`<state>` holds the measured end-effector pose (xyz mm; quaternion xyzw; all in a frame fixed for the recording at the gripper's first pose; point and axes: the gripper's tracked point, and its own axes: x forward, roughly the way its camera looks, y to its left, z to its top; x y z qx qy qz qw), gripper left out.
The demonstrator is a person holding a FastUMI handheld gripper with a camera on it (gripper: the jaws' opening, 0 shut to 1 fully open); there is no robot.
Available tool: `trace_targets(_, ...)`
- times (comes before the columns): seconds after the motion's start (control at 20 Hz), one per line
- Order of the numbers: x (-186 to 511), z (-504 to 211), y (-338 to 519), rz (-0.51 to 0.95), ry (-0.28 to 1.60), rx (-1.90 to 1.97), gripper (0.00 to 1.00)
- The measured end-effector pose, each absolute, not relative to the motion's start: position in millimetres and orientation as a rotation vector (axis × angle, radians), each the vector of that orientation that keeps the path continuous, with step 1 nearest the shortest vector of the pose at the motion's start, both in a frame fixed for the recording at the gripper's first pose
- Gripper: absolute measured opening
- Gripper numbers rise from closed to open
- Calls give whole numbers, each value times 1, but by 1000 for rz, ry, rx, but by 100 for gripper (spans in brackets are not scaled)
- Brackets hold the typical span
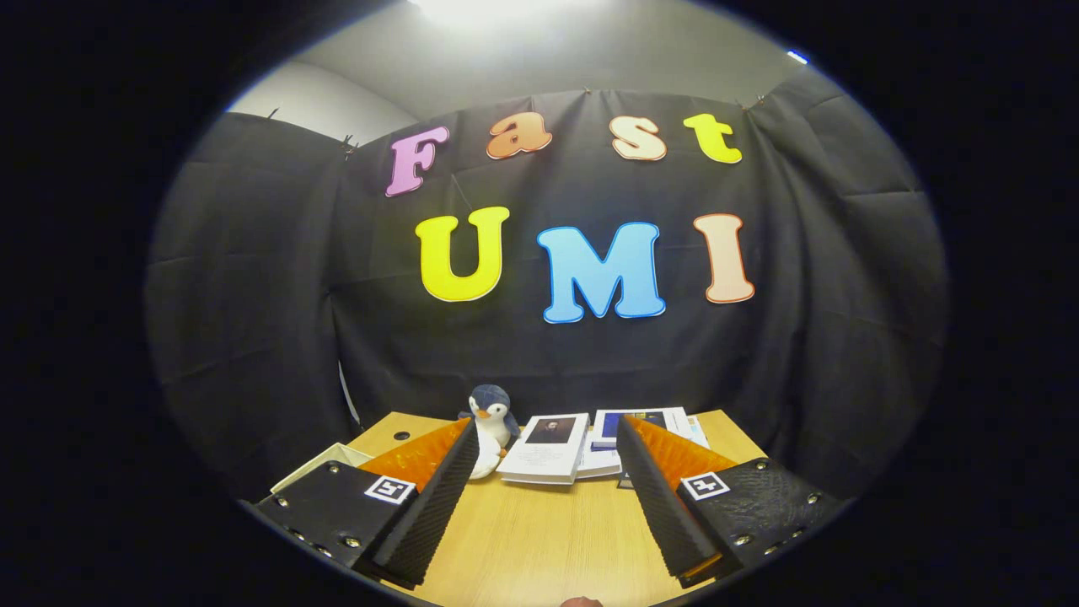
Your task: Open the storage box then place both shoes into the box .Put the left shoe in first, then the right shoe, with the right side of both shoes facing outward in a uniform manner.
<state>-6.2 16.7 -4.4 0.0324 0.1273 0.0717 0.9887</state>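
My gripper (544,434) is held above a wooden table (539,527), its two fingers wide apart with nothing between them. It is open. Beyond the fingertips, at the table's far edge, lie a few booklets (548,451). A corner of a pale flat thing (316,468), perhaps a box or a lid, shows behind the left finger; I cannot tell what it is.
A small plush penguin (491,421) stands at the far edge of the table, just past the left fingertip (459,438). More booklets or papers (645,421) lie behind the right finger. The booth's black cloth wall hangs close behind the table.
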Motion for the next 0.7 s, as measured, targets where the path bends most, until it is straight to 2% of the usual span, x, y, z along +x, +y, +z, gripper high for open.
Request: trace_targets(0.7,-2,2,18,136,228,106,99)
